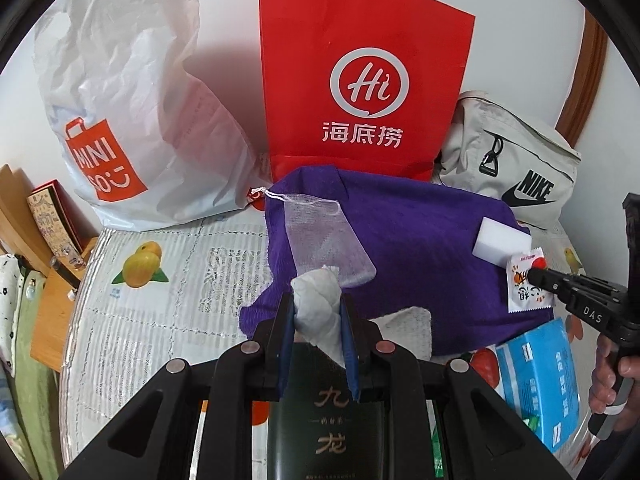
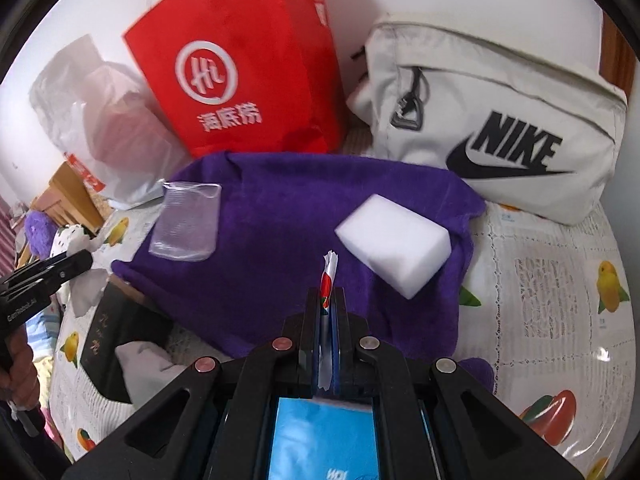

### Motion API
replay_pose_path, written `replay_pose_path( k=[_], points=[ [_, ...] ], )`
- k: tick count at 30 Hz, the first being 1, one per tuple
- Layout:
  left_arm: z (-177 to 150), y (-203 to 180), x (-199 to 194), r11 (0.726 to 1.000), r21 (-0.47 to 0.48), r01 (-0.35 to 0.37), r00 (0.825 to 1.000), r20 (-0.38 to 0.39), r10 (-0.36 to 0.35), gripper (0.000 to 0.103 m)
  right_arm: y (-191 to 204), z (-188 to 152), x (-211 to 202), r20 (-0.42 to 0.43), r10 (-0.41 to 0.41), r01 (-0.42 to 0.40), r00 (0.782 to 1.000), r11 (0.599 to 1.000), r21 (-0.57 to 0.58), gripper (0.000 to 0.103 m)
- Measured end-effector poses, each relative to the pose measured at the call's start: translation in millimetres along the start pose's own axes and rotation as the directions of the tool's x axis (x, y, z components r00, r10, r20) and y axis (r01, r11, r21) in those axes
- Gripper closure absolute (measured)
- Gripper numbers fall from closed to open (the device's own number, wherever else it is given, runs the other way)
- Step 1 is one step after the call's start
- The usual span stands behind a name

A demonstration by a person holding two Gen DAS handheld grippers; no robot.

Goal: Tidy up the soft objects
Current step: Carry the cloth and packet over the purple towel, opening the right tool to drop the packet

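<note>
Left gripper [image 1: 316, 312]: I have its jaws clamped on a white pouch [image 1: 318, 304], above the near edge of the purple towel [image 1: 420, 240]
Right gripper [image 2: 329, 304]: pinched tight on a small sachet [image 2: 328, 280], over the towel
Sponge [image 2: 394, 236]: I see it lying on the towel, right of the sachet
Mesh bag [image 2: 186, 224]: flat on the towel's left part

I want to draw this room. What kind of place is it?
Probably a room in someone's home. A table with a fruit-print plastic cover stands against a white wall, crowded with a red paper shopping bag, a white plastic shopping bag and a Nike bag, with a purple towel spread in front.
</note>
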State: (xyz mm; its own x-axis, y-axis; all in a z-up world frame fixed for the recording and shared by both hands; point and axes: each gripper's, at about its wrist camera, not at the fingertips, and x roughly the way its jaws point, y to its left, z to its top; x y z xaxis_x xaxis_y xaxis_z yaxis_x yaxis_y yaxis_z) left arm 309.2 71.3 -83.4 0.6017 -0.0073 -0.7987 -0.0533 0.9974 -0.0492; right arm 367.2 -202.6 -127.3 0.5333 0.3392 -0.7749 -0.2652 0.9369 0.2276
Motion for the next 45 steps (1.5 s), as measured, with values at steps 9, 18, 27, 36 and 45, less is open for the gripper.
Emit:
replay_pose_path(
  k=[9, 18, 27, 36, 45],
  points=[
    [7.0, -0.5, 20.2, 1.0, -0.009, 0.013, 1.0, -0.019, -0.013, 0.082, -8.1, 0.2, 27.2, -0.073, -0.005, 0.008, 0.997, 0.999, 0.033, 0.097],
    [16.9, -6.8, 38.3, 1.0, 0.011, 0.015, 0.999, -0.032, -0.015, 0.082, -19.3, -2.7, 33.9, -0.11, -0.02, 0.026, 0.994, 0.999, 0.046, 0.083],
    [29.4, -13.8, 59.9, 1.0, 0.018, 0.014, 0.998, -0.058, -0.013, 0.082, -25.8, -8.4, 16.2, -0.07, -0.134, 0.133, 0.989, 0.991, -0.024, 0.053],
    [38.4, -28.2, 85.5, 0.999, 0.051, 0.007, 0.995, -0.099, -0.002, 0.082, -31.2, -13.1, -12.7, 0.002, -0.115, 0.115, 0.993, 0.993, 0.028, 0.053],
    [38.6, -29.3, 102.1, 0.999, 0.05, -0.003, 0.99, -0.142, 0.01, 0.08, -26.5, -19.6, -18.5, 0.023, -0.098, 0.097, 0.995, 0.994, 0.046, 0.052]
  ],
)
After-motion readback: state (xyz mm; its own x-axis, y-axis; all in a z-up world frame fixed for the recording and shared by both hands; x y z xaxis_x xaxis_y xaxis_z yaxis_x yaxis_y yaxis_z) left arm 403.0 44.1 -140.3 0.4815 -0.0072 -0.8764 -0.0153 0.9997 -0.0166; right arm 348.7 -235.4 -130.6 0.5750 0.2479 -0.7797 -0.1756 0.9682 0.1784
